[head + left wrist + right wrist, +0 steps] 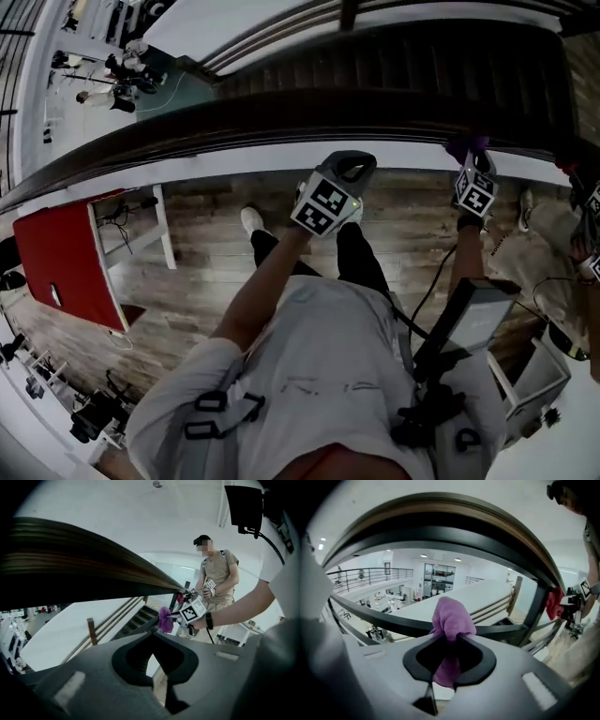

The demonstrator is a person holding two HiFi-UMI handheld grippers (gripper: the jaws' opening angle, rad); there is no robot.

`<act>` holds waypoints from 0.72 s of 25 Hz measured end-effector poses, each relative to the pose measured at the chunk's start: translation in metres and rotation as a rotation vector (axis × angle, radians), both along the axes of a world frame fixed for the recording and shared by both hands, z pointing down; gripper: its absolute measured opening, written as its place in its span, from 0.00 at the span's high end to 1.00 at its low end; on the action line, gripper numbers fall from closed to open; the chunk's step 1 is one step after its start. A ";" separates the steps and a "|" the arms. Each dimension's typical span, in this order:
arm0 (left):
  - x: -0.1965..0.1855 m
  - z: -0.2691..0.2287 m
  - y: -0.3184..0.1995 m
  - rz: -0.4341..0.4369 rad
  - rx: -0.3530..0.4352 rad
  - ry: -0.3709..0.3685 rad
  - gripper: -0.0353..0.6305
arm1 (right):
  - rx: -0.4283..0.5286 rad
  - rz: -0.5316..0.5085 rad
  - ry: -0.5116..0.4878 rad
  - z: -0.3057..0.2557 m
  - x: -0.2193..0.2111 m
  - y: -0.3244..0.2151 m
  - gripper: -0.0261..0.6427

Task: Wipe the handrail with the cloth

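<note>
Handrail (281, 117), a dark wooden band on a balustrade, ran across the head view from lower left to upper right, above a staircase (403, 66). The purple cloth (450, 620) was clamped between the jaws of the right gripper (449, 639), with a bunched end protruding past the jaw tips. In the head view the cloth (466, 145) sat at the near edge of the handrail. In the right gripper view it sat below the rail's underside (440, 522). Contact between the two could not be confirmed. The left gripper (151, 637) was positioned under the handrail (70, 573), well apart from the cloth (165, 619). Its jaws were closed together on nothing. A second person (216, 573) stood farther along the rail, holding grippers with a red cloth (554, 603).
</note>
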State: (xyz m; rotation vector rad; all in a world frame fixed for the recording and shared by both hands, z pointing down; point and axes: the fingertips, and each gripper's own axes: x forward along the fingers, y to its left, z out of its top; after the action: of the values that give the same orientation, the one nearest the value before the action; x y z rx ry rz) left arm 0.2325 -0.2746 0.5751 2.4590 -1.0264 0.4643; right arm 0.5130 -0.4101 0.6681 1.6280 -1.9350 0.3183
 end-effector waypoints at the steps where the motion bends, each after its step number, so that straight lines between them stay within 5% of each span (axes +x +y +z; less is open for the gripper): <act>1: -0.025 0.001 0.006 -0.033 0.001 -0.009 0.95 | 0.008 -0.058 -0.021 0.000 -0.042 0.018 0.88; 8: -0.202 -0.007 0.052 -0.335 -0.013 -0.036 0.95 | 0.013 -0.503 -0.093 -0.012 -0.328 0.105 0.88; 18: -0.392 -0.003 0.156 -0.681 -0.045 -0.044 0.95 | -0.105 -0.913 -0.150 0.013 -0.579 0.232 0.88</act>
State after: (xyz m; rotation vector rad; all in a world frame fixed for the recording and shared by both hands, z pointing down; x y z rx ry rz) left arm -0.1593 -0.1190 0.5717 1.8958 -1.7401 0.3036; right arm -0.0661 -0.1778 0.6808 0.5401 -2.4863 0.1575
